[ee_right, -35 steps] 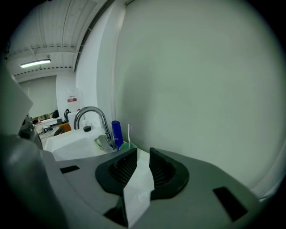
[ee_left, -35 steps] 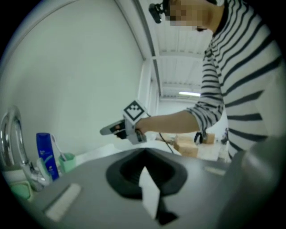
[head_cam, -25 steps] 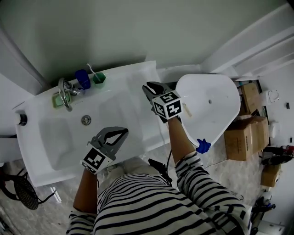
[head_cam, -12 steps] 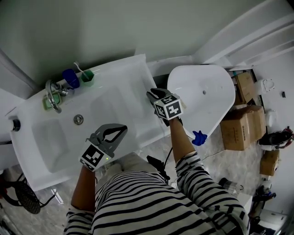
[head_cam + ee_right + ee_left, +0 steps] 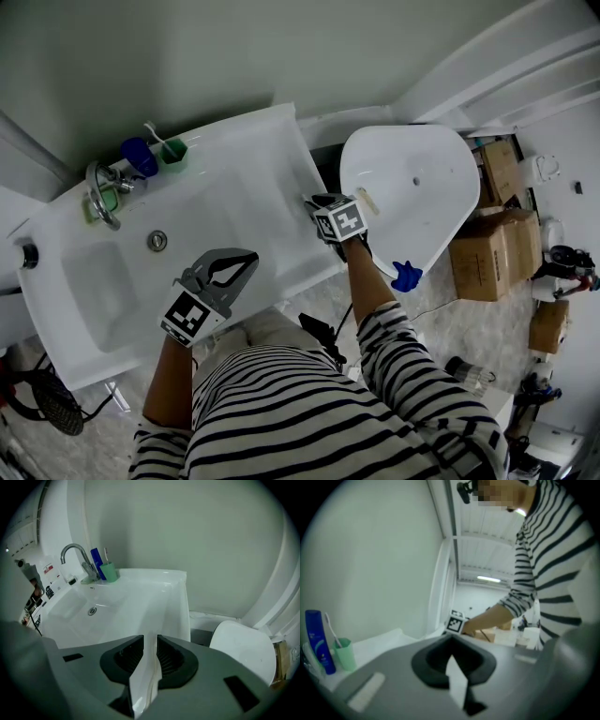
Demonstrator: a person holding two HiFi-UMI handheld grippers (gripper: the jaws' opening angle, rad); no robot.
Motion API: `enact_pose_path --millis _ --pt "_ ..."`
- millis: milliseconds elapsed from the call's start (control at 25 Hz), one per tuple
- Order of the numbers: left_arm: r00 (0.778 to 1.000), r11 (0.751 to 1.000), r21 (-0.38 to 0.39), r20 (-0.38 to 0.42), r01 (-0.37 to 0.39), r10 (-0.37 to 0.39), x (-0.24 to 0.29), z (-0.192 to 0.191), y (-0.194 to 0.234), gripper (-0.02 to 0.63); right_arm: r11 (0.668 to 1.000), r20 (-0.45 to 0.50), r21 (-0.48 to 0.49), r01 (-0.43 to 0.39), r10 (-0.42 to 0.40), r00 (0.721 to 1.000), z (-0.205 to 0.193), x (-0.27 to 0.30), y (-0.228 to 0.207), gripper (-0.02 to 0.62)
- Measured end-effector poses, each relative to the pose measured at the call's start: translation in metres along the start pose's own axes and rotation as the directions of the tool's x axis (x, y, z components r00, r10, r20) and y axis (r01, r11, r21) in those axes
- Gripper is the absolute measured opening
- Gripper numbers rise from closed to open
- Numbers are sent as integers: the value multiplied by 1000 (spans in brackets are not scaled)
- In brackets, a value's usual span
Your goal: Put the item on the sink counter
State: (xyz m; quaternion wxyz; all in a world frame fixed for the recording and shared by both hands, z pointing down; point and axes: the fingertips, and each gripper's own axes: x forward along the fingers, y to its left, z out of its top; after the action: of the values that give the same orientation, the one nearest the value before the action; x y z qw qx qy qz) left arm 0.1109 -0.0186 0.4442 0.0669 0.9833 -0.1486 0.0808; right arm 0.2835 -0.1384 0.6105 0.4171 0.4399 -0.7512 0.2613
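Note:
My right gripper [image 5: 315,200] hangs over the right end of the white sink counter [image 5: 253,159], close to its edge, and points steeply down. It is shut on a thin, flat white item [image 5: 146,672] that stands on edge between the jaws. In the right gripper view the counter [image 5: 161,592] and the basin lie beyond the gripper [image 5: 149,641]. My left gripper [image 5: 250,256] is shut with nothing held, level over the basin's front rim. From the left gripper [image 5: 452,660] the right gripper's marker cube [image 5: 454,622] shows ahead.
At the counter's back left stand a faucet [image 5: 98,192], a blue bottle [image 5: 137,155] and a green cup [image 5: 173,150] with a toothbrush. The drain [image 5: 157,241] is in the basin. A white toilet lid [image 5: 427,216] sits right of the sink, with cardboard boxes [image 5: 487,258] beyond.
My right gripper has sunk toward the counter's right end and tipped further down, still with the white item in it. The left gripper has hardly moved.

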Motion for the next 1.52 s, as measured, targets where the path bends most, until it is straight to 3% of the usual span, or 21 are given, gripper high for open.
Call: enact_pose_path --millis 680,1520 --pt "1000 1000 -9 -11 -25 25 -2 -3 3 6 1000 -224 5 -24 25 974 -45 37 -7 74" --pt "997 997 -12 -2 -76 76 -20 -1 12 6 999 -295 43 -24 36 955 -42 39 -4 21"
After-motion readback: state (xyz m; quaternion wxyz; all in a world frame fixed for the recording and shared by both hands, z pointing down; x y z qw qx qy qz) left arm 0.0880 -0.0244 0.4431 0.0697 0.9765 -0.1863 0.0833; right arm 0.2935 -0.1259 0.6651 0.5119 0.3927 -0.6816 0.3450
